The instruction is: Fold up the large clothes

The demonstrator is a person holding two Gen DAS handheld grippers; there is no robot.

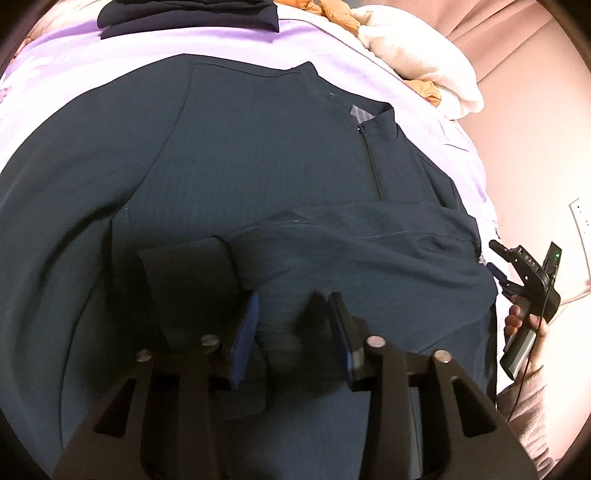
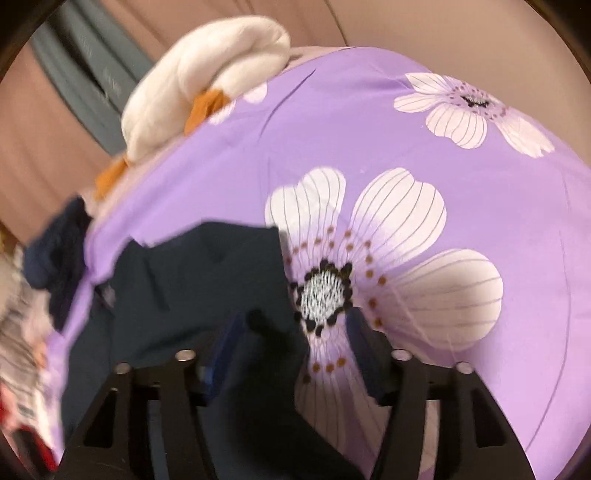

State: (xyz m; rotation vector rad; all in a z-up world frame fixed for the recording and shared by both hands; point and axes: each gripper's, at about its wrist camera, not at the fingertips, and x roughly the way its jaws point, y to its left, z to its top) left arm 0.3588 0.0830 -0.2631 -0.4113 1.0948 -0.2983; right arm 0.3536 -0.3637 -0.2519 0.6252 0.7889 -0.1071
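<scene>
- Pullover (image 1: 258, 155), dark teal with a short zip at the collar, lies spread face up on the purple flowered bedspread (image 2: 517, 206), its collar toward the far edge of the bed where a white plush blanket (image 1: 417, 55) is heaped.
- One sleeve (image 1: 351, 236) is already laid across the chest, its cuff (image 1: 184, 273) just ahead of the left gripper (image 1: 291, 332).
- Left gripper hangs over the lower chest with its jaws apart; cloth lies beneath the pads, but nothing is pinched.
- Right gripper (image 2: 291, 354) is also parted, straddling the garment's side edge where dark cloth meets the bedspread; the blurred picture shows no grip.
- Judging by its ribbed knit and soft ripples, the fabric is light, limp and somewhat stretchy; it should drape and sag from any single hold, and the soft bedding beneath will let it drag and bunch.
- Best holds are probably the firmer parts: hem corners, shoulder seams or the cuff, one in each gripper so an edge stays taut.
- Folded dark clothes (image 1: 188, 18) sit at the bed's far edge, well apart.
</scene>
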